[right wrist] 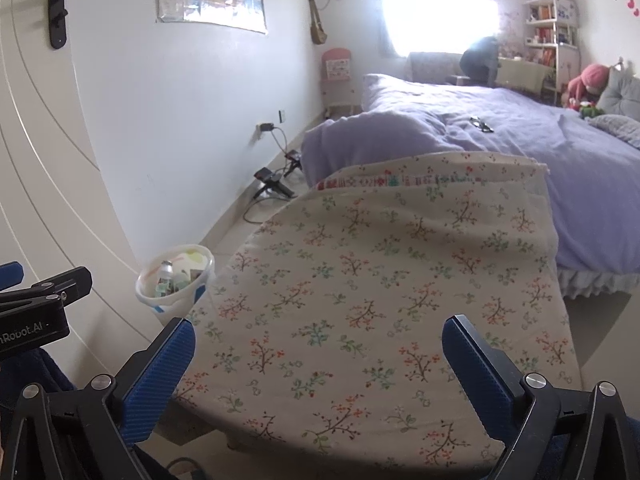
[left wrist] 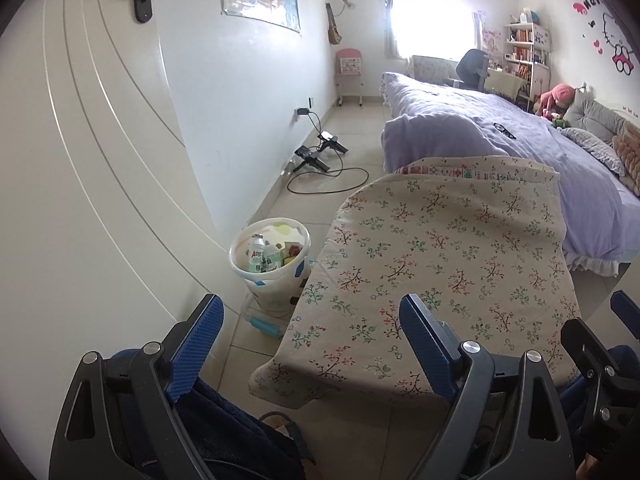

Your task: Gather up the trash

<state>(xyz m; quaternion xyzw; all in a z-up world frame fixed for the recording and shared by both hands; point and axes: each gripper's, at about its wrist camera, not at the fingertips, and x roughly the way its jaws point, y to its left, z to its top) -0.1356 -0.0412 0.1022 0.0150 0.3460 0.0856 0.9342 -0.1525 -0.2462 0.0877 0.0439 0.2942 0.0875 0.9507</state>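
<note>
A white trash bin [left wrist: 270,264] stands on the floor by the wall, left of a table under a floral cloth [left wrist: 440,264]. It holds several bottles and wrappers [left wrist: 264,258]. The bin also shows in the right wrist view [right wrist: 176,284]. My left gripper [left wrist: 312,332] is open and empty, held over the table's near left corner, short of the bin. My right gripper [right wrist: 320,356] is open and empty above the near part of the floral cloth [right wrist: 380,288]. No loose trash shows on the cloth.
A purple bed [left wrist: 520,140] lies beyond the table. Black chargers and cables [left wrist: 320,156] lie on the tiled floor by the wall. A white door [left wrist: 80,160] is at the left. A clear box with a blue handle [left wrist: 264,322] sits under the bin.
</note>
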